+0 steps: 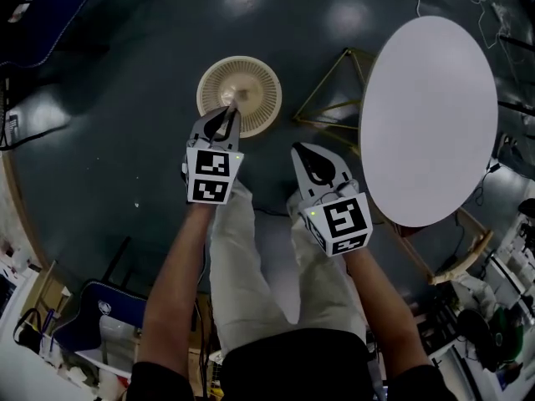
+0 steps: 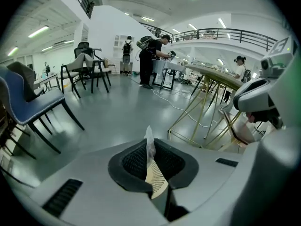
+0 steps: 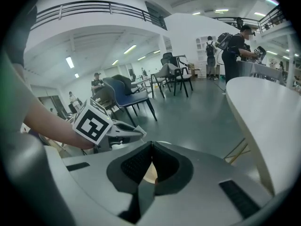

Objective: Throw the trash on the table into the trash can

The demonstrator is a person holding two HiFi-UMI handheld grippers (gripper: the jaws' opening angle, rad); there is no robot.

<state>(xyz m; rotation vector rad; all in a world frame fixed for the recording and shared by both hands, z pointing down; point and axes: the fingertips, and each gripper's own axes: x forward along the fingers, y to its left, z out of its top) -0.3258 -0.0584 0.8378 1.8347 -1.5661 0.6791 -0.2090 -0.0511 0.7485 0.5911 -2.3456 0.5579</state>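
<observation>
Left gripper view shows a thin white scrap of trash [image 2: 149,139] pinched by its lower end between the jaws of the left gripper [image 2: 151,160], which are closed on it. It looks very light, soft and flimsy, like torn wrapper film, likely to flutter or slip, so a grip low on the strip suits it. Its long axis runs up the seam between the jaws, free end pointing up past the tips. Beneath it shows the beige mesh of the trash can [image 2: 157,181]. In the head view the left gripper's tips sit over the can's near rim, on the dark floor [image 1: 125,124]. The right gripper [image 1: 310,158], jaws together and empty, is just beside the white oval table [image 1: 430,115], near its left edge.
</observation>
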